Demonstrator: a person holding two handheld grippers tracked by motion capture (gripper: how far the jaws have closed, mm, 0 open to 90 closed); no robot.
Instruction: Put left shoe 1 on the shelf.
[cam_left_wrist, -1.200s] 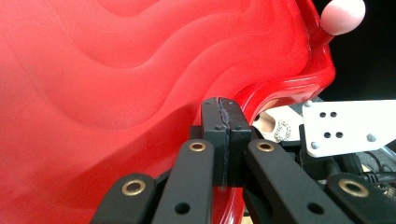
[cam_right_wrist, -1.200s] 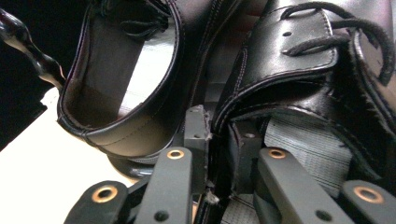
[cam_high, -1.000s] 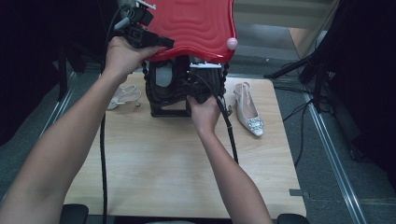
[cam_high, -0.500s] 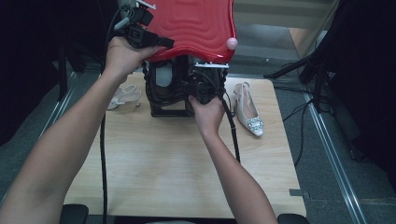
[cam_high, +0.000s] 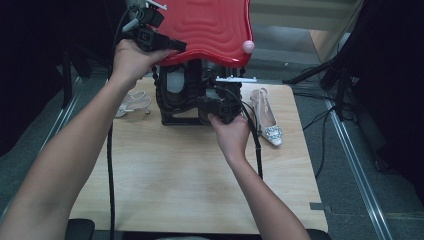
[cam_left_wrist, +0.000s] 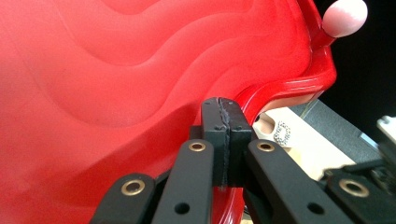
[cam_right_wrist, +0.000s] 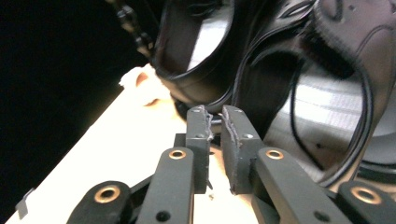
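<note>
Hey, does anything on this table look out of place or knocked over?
Yes. The two pale shoes are split up: one strappy shoe lies tipped on its side left of the black stand, while the jewelled one sits flat to the right. The red lid is held raised by the left hand-held gripper.

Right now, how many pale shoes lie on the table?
2: one sandal left of the black stand, one jewelled slingback right of it. Others may be hidden behind it.

Red lid overhangs black shoes; near tabletop seemingly free.
</note>
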